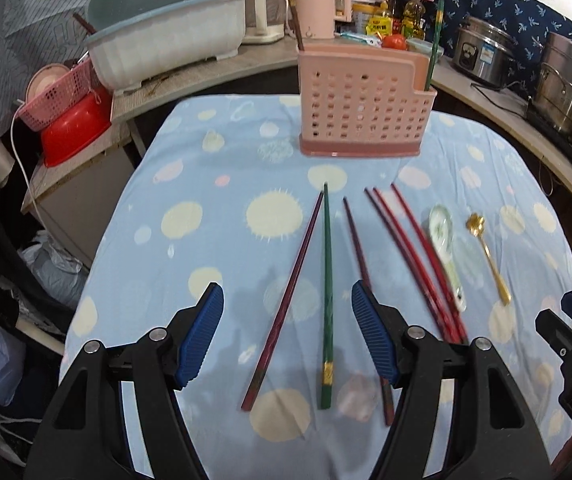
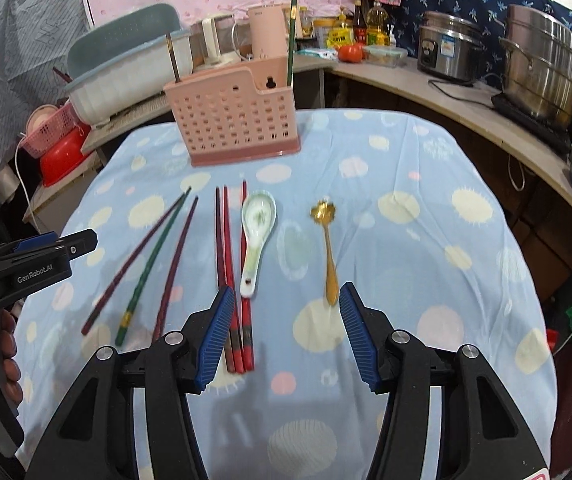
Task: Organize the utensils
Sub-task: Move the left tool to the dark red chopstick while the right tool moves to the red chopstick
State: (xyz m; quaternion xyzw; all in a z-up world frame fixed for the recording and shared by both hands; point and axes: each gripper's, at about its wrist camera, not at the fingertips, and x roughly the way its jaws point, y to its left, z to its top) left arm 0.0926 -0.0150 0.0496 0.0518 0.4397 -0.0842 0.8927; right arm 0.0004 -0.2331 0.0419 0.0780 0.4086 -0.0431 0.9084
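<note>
Overhead, both tongs (image 1: 288,340) (image 2: 286,334) gape empty above a spotted blue tablecloth (image 1: 213,184) amid kitchen clutter.

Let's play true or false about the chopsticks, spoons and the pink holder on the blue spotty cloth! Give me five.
1. The pink holder already has a green chopstick standing in it. True.
2. The gold spoon lies inside the holder. False: it lies on the blue cloth.
3. The white spoon lies between the red chopsticks and the gold spoon. True.
4. The left gripper is squeezing a chopstick. False: its jaws are open, holding nothing.
5. The right gripper holds the white spoon. False: it is open and empty.
</note>
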